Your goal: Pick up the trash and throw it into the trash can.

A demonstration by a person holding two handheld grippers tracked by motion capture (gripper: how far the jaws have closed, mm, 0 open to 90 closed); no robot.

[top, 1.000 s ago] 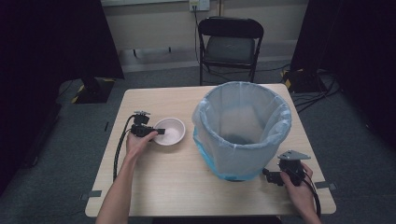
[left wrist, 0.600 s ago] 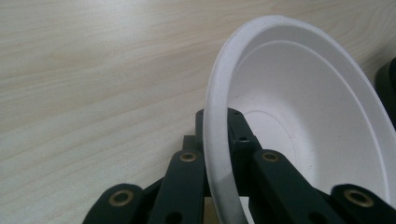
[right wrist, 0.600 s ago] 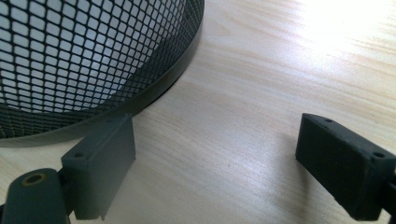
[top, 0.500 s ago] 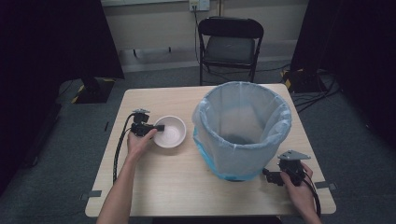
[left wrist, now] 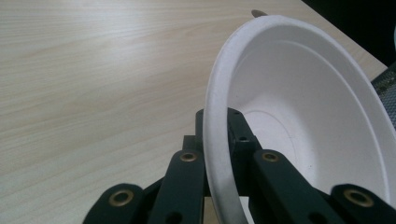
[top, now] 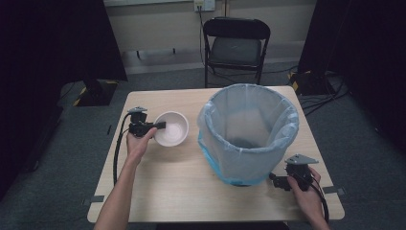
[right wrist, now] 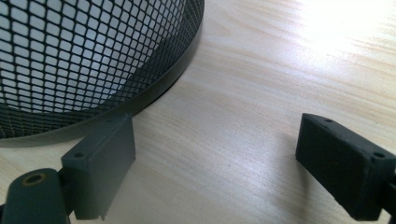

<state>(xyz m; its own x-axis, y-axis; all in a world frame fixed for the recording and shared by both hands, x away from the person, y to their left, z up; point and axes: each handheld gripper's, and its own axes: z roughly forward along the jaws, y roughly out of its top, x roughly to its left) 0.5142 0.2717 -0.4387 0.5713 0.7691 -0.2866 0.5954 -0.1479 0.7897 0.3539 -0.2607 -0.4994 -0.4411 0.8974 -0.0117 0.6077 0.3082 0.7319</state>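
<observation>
A pale wooden table [top: 182, 187] stands on grey carpet, with a black folding chair [top: 236, 48] beyond its far edge. On the left, the left gripper [top: 160, 125] reaches level toward the right, its jaws clamped on the rim of a white paper bowl [top: 171, 128] that tips up, mouth rightward. Near right, the right gripper [top: 274, 178] rests with jaws apart beside the lined mesh wastebasket [top: 249, 134].

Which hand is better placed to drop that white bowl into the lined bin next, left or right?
Left. The left gripper is already clamped on the white bowl rim, beside the lined bin. The right gripper rests open on the table at the bin's base, holding nothing.
</observation>
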